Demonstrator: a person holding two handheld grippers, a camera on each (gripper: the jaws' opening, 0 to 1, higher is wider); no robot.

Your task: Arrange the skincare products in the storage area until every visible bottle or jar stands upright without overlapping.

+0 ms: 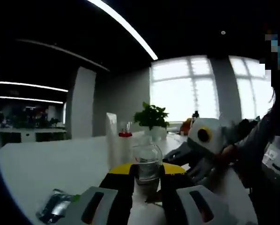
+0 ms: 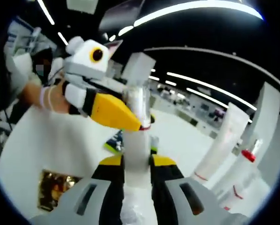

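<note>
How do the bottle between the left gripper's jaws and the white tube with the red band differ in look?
The clear bottle is short, round and see-through; the white tube is tall, slim and opaque. The left gripper holds the clear bottle between its jaws; the white tube stands free, leaning slightly in the right gripper view. Both are skincare containers.

A white, smooth-topped table (image 1: 46, 164) is seen carrying the items. A crumpled dark foil packet with a green edge (image 1: 55, 208) is noted lying on it, and a potted green plant (image 1: 151, 117) at its far edge. A shiny gold square packet (image 2: 55, 187) lies flat on the surface.
</note>
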